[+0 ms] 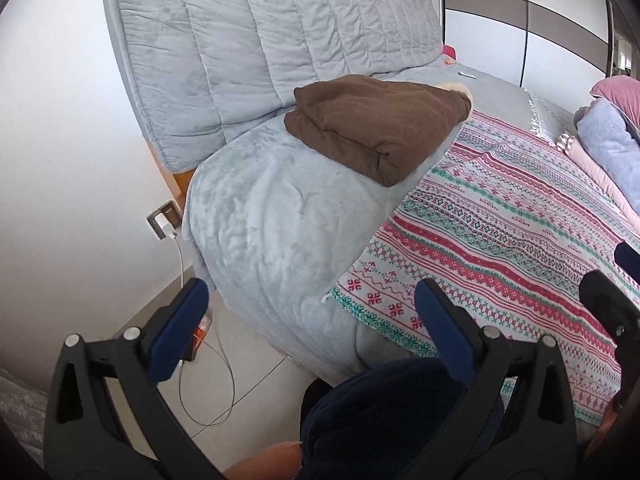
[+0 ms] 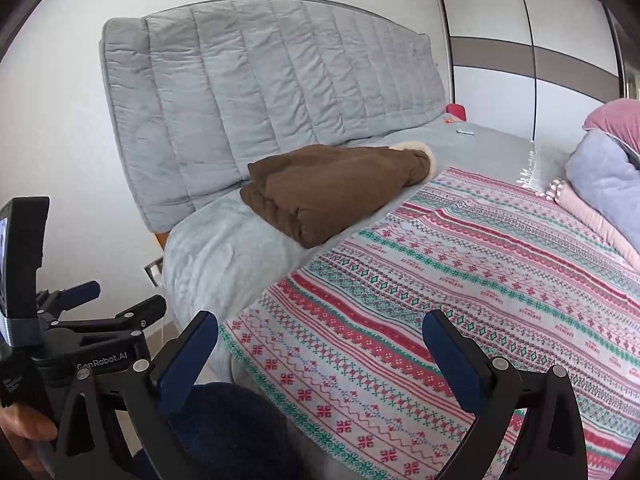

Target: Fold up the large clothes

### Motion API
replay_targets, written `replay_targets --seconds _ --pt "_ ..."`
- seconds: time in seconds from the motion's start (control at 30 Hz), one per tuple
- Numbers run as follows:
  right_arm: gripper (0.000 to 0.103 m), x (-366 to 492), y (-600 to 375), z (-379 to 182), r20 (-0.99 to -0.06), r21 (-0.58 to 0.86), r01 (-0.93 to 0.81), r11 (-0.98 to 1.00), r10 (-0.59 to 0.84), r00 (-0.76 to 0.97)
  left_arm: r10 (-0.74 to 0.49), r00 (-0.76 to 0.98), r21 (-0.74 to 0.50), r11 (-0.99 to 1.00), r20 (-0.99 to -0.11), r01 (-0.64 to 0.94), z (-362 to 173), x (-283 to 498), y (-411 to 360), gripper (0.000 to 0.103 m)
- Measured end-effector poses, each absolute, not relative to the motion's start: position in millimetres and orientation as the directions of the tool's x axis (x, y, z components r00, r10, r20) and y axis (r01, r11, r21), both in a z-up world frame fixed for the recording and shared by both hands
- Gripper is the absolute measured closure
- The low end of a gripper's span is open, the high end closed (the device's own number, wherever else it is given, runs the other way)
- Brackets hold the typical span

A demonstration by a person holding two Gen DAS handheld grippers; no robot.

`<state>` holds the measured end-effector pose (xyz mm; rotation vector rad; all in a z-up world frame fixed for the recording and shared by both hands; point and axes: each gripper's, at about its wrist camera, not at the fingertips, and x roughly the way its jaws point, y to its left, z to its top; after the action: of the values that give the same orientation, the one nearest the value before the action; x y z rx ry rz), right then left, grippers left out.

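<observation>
A brown garment (image 1: 376, 124) lies folded on the grey bed cover (image 1: 272, 216), near the padded headboard; it also shows in the right wrist view (image 2: 332, 192). A patterned red, green and white cloth (image 1: 500, 236) is spread flat over the bed and fills the right wrist view (image 2: 460, 300). My left gripper (image 1: 312, 300) is open and empty, held over the bed corner and floor. My right gripper (image 2: 320, 336) is open and empty above the near edge of the patterned cloth. The left gripper shows at the left of the right wrist view (image 2: 96, 304).
A grey quilted headboard (image 1: 260, 36) stands against the white wall. A charger and cable (image 1: 176, 248) hang from a wall socket to the tiled floor. Pink and grey bedding (image 1: 612, 136) is piled at the right. A dark blue fleece-covered leg (image 1: 380, 420) is below the grippers.
</observation>
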<state>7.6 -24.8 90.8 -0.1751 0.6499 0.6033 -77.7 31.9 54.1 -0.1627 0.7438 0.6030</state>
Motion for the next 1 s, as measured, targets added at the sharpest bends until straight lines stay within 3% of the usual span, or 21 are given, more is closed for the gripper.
replay_targets --seconds 1.0 --pt "0.0 17.9 -31.0 86.7 -0.624 0.003 -0.535 0.845 0.42 0.659 0.483 0.585 0.097 0.818 -0.652 -0.567 48.0 -60.7 18.6 0.001"
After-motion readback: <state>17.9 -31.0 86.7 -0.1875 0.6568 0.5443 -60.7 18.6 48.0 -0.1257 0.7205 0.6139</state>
